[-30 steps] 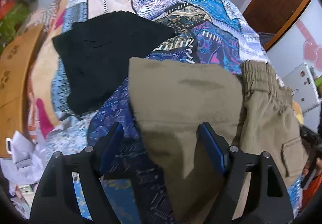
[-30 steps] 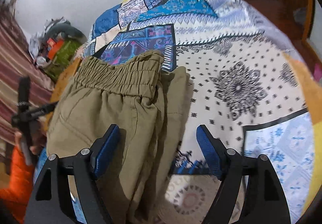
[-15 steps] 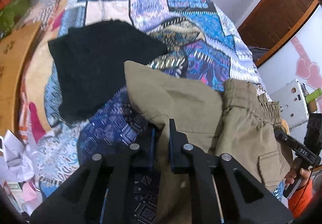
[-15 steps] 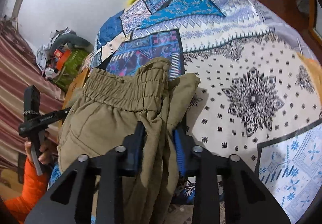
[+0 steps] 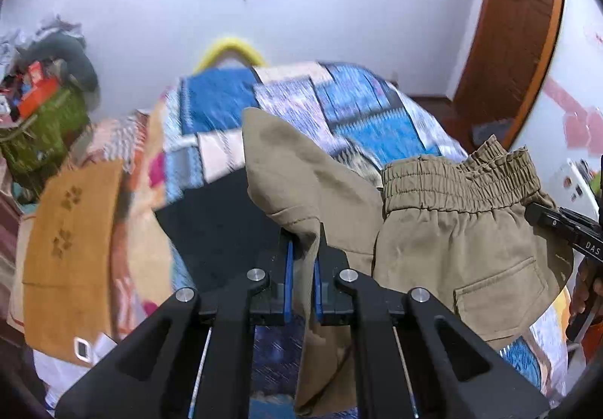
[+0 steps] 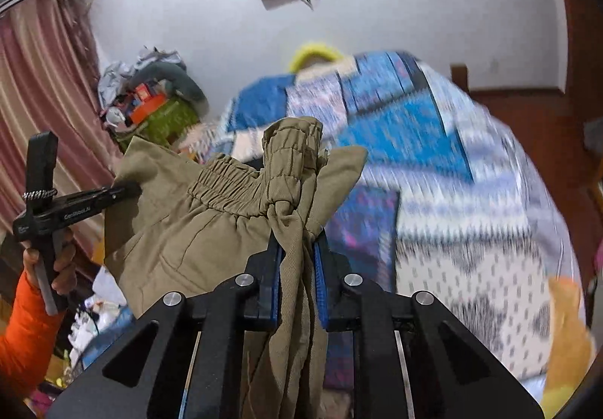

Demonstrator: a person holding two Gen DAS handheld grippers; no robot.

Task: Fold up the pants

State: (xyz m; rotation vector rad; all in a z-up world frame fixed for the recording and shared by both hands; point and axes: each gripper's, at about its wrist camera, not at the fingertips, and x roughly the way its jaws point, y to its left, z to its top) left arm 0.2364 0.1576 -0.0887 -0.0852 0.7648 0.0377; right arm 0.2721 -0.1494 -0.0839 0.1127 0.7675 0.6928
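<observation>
Over the patchwork bedspread [image 5: 377,125], both grippers hold the khaki pants [image 5: 463,238] up in the air, off the bed.

L side: left gripper [image 5: 301,268] has just been closing and now pinches a bunched edge of cloth near a leg/hem corner; pads clamped tight, fabric between them. A black garment [image 5: 218,223] lies flat on the bed beneath, not part of this.

R side: right gripper [image 6: 297,268] has likewise just been closing, now clamped on a gathered wad by the elastic waistband [image 6: 226,185]. Cloth hangs down through the jaws.

Progress, by my read: pants look doubled leg-on-leg, so 1st fold prob done. Still to do: lay them flat again, fold across the length, smooth. Roughly mid-task; can't tell fold neatness w/ the blur.
</observation>
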